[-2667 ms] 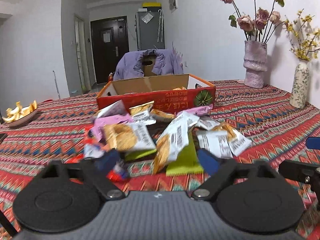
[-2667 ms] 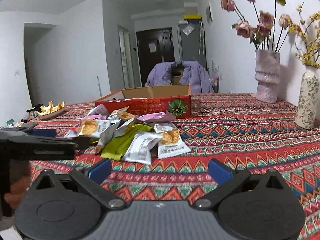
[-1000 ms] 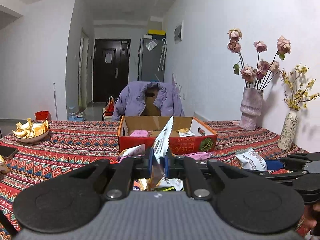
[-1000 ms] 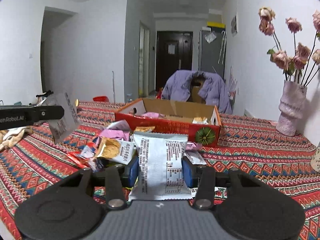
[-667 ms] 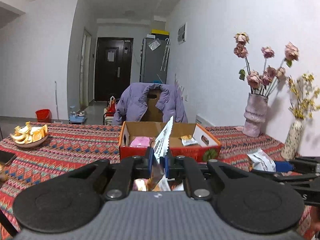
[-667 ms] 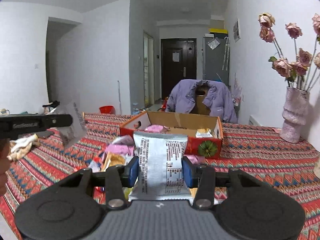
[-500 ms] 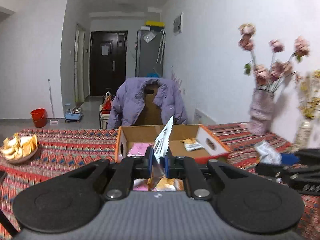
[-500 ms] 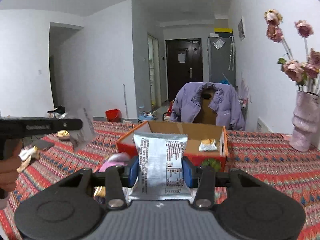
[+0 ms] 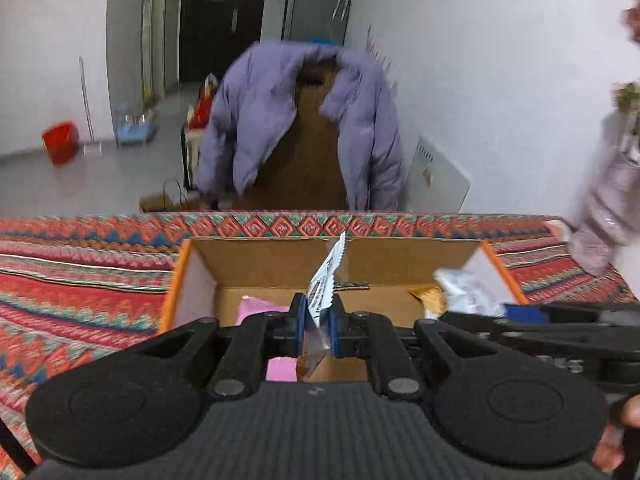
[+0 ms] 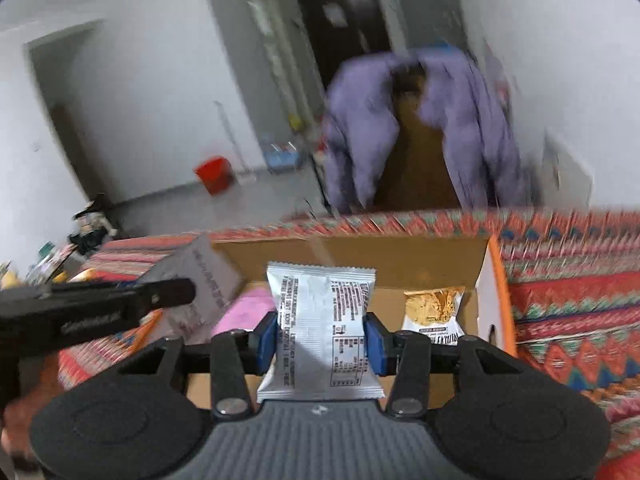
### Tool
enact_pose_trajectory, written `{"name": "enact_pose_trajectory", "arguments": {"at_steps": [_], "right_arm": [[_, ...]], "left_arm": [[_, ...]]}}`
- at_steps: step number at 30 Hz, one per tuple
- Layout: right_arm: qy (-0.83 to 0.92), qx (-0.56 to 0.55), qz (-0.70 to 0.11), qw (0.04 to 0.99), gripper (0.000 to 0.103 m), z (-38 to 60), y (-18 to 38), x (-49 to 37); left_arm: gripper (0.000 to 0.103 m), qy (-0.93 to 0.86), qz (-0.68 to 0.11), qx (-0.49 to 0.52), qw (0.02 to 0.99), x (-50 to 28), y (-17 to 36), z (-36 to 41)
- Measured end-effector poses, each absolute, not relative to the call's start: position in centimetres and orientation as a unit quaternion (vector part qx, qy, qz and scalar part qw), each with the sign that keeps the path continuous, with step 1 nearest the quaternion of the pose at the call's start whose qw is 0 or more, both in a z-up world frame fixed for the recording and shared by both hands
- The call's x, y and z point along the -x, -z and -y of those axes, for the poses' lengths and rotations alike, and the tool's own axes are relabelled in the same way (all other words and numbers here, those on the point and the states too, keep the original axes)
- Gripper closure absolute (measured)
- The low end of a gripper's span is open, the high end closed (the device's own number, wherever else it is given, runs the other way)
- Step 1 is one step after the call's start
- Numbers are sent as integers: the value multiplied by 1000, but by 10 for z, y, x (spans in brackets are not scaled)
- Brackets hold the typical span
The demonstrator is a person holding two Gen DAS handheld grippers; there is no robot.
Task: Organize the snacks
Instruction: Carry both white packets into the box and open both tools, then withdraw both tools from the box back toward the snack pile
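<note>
- The cardboard box (image 10: 486, 280) stands open-topped; bare floor shows mid-box.
- A pink packet (image 9: 256, 306) and a cracker packet (image 10: 434, 308) take its left and right corners.

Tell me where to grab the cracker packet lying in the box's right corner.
Take the cracker packet across its two long side edges, coming from above. It lies flat on the cardboard box floor, hard by the right wall, so a sideways approach looks blocked.

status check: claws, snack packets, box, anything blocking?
Left claw shut on edge-on packet. Right claw shut on silver packet. Both over open box. Nothing blocking.
</note>
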State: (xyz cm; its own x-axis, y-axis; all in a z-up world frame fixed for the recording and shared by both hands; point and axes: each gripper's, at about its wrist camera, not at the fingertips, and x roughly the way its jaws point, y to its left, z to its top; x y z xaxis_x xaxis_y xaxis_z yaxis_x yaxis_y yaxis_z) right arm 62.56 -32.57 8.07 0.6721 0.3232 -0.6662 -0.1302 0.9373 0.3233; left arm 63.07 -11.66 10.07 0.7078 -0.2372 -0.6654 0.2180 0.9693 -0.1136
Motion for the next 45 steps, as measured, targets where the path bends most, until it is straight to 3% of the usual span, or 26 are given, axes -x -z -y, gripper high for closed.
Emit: {"name": "enact_pose_trajectory", "arguments": {"at_steps": [4, 6, 7, 8, 11, 17, 28, 36, 38, 41, 45], "right_arm": [[-90, -102, -418, 898, 57, 317, -47, -673], [-81, -84, -426, 897, 57, 312, -37, -685], [-77, -80, -425, 898, 56, 311, -34, -689], [-74, -78, -426, 898, 54, 312, -30, -691], [-65, -70, -418, 904, 42, 312, -33, -694], [-50, -56, -410, 909, 35, 323, -60, -688], [-30, -30, -370, 928, 23, 358, -147, -593], [-35, -14, -319, 947, 15, 364, -196, -498], [-42, -14, -299, 953, 14, 366, -203, -469], [-46, -2, -263, 964, 4, 363, -207, -417], [-57, 33, -222, 973, 2, 353, -205, -343]], "left_arm": [[91, 113, -401, 33, 909, -675, -71, 127], [79, 107, -407, 44, 906, -687, -61, 128], [60, 106, -408, 47, 905, -691, -59, 129], [50, 104, -403, 47, 908, -692, -58, 129], [37, 107, -389, 47, 914, -693, -63, 126], [28, 112, -380, 41, 917, -678, -91, 111], [18, 100, -357, -4, 929, -605, -169, 79], [15, 85, -318, -9, 944, -512, -210, 51], [11, 89, -299, -7, 950, -478, -213, 42], [8, 89, -269, 0, 959, -426, -212, 29], [6, 80, -230, -5, 970, -356, -203, 17]]}}
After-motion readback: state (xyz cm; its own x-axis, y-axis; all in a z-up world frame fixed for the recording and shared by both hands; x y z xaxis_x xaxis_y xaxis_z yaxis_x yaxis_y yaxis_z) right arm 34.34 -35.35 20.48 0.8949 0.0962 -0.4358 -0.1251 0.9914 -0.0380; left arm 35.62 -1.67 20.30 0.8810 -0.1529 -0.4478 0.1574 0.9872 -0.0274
